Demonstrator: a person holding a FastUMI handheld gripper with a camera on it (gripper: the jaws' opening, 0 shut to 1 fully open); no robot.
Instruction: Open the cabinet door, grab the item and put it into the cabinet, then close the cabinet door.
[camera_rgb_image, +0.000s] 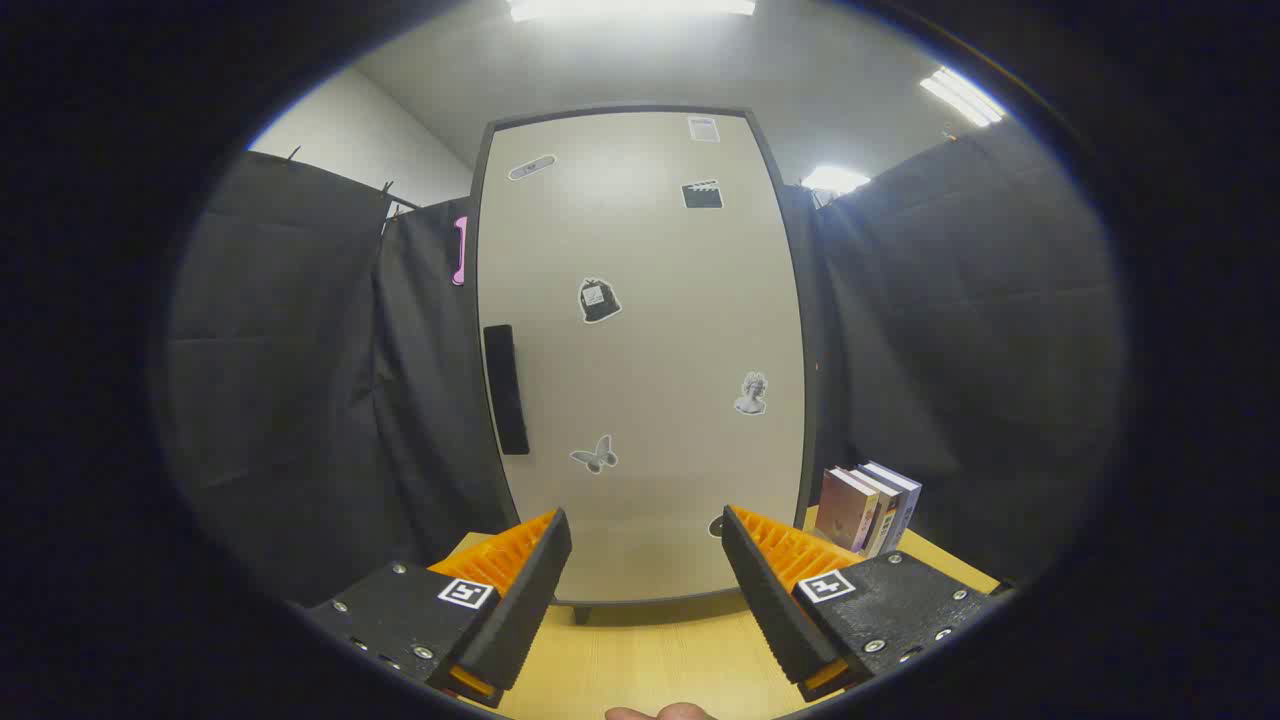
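Black cloth hangs round the booth on both sides, ceiling light panels above, and a pale wooden tabletop (640, 650) runs under the gripper.

Standing on that table, straight ahead: a tall cabinet with a dark frame and an off-white, sticker-dotted door (650, 350). Door is shut, flush in its frame. A black vertical bar handle (506, 390) sits near the door's left edge, about mid-height.

To the right of the cabinet, beside its lower corner: a small row of upright books (868, 508), pale and bluish covers, spines toward the viewer. These look like the item to be stowed, though that is my reading from the task, not certain.

Gripper (645, 560): fingers spread wide, nothing between them, touching nothing. They hover above the table, short of the cabinet's base, aimed at the lower middle of the door. A bit of a person's hand (660, 712) shows behind the fingers.

Step in hand, as I judge it: the very first one, opening the door. Nothing stowed, door not yet touched.

Next move likely calls for shifting up and left to the handle, bringing the fingers around the bar, closing on it, then pulling so the door swings on its right-hand side, assuming hinges sit opposite the handle.
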